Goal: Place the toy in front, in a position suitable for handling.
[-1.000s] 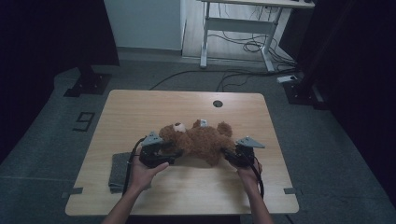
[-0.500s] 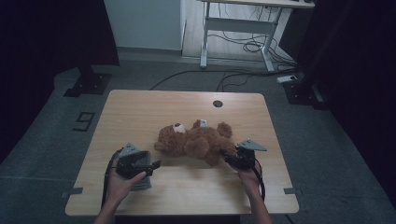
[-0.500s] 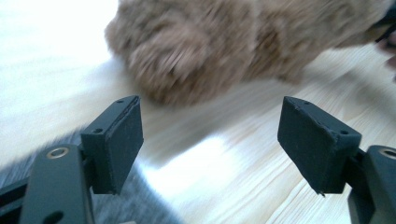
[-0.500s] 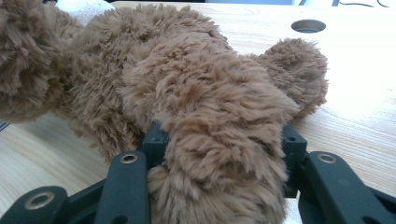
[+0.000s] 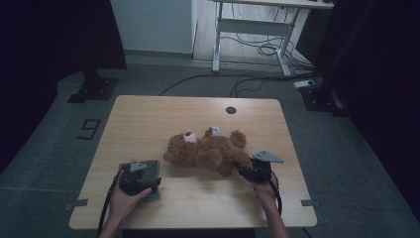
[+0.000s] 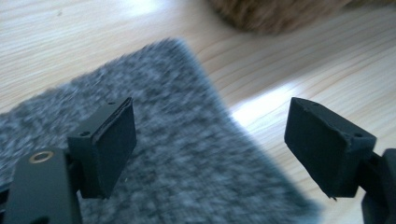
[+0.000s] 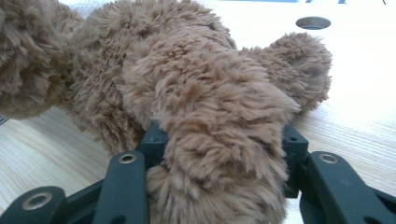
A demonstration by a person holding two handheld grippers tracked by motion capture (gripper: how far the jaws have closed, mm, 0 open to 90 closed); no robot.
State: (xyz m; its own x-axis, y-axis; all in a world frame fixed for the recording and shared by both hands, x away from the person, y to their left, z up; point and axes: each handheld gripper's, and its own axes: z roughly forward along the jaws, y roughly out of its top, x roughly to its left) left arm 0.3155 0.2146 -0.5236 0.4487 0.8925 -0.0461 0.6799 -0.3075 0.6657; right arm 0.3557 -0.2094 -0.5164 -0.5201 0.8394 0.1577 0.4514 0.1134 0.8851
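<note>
On wooden table [image 5: 148, 119]: right gripper [image 5: 247, 171] clamps teddy bear's [image 5: 208, 151] leg, anchoring it; left gripper [image 5: 141, 181], jaws just opened, nothing between, hovers over grey cloth [image 6: 187, 158] at bear's eight o'clock, apparently for pickup.

from my seat the high view looks forward and down from above the near edge of the table [image 5: 148, 114], far enough off to take in the whole top and the floor beyond. the left gripper view sits very close and low over a grey cloth [image 6: 177, 154], facing along the wood; it's blurred, so the brown fur at its top edge is probably the teddy bear [image 5: 208, 151]. the right gripper view is nearly against the bear, looking across the table. all three share that bear and the tabletop.
</note>
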